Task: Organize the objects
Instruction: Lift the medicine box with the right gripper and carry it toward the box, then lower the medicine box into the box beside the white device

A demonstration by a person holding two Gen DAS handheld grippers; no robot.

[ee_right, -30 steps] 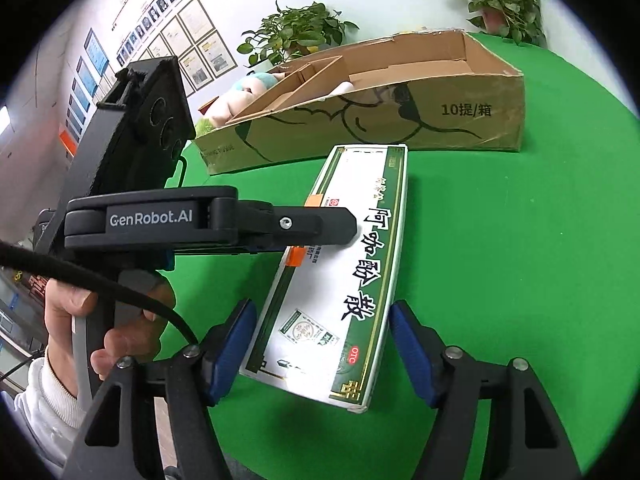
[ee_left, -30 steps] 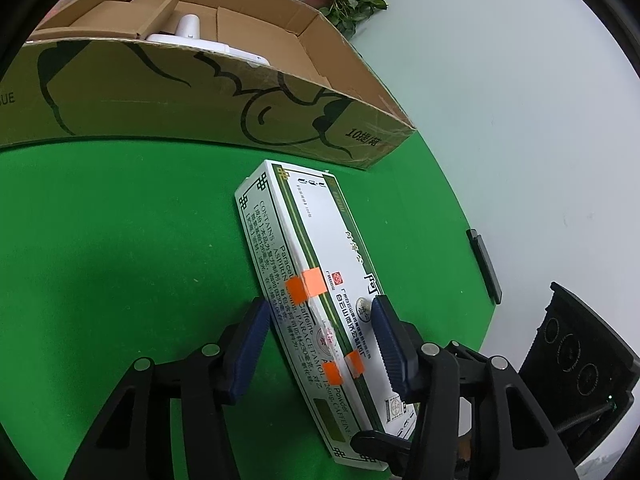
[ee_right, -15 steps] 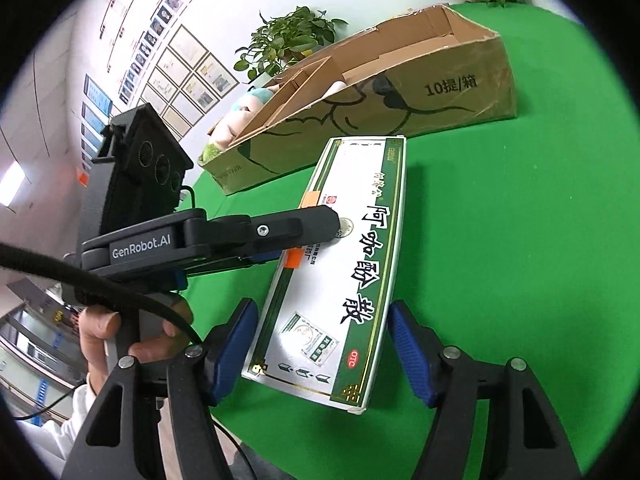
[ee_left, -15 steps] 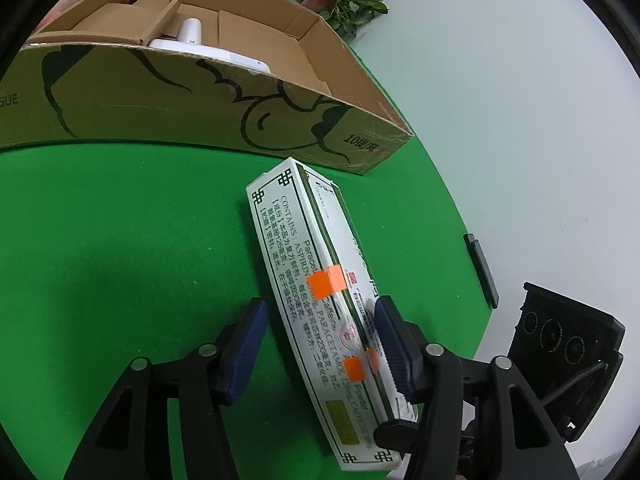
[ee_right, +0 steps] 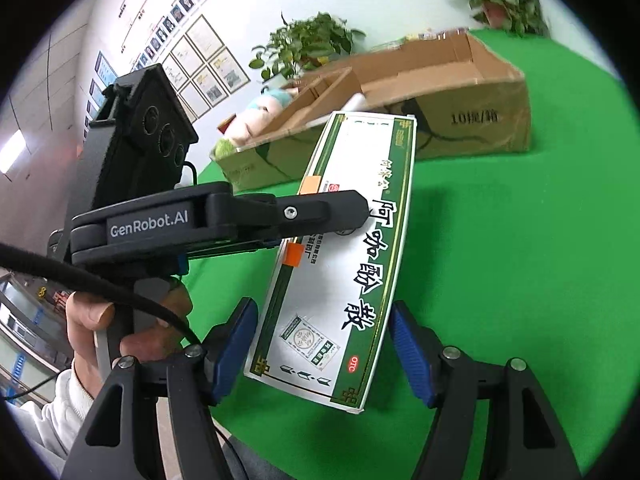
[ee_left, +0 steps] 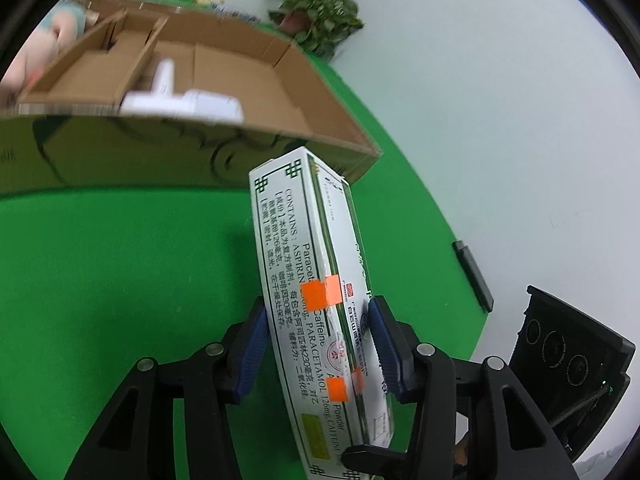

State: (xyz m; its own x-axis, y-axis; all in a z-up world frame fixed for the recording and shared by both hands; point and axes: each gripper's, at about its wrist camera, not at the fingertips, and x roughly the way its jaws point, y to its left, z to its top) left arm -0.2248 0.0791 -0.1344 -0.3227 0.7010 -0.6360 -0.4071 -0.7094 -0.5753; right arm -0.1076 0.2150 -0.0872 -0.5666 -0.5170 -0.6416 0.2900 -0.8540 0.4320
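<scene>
A long white and green medicine box (ee_left: 316,280) with orange tape is clamped between the blue pads of my left gripper (ee_left: 318,344) and lifted off the green table, its far end pointing at the cardboard box (ee_left: 224,92). In the right wrist view the same medicine box (ee_right: 352,256) hangs tilted above the table, with the left gripper's finger (ee_right: 320,212) across its top face. My right gripper (ee_right: 324,344) is open, its pads on either side of the box's near end without touching it.
The open cardboard box (ee_right: 440,92) holds a white object (ee_left: 188,100) and cardboard dividers. A plush toy (ee_right: 260,116) lies at its far end. Potted plants (ee_right: 308,48) stand behind. The green table (ee_right: 520,280) spreads to the right.
The left gripper has lifted the medicine box off the table and turned it on edge, closer to the cardboard box. The right gripper stays open around its near end.
</scene>
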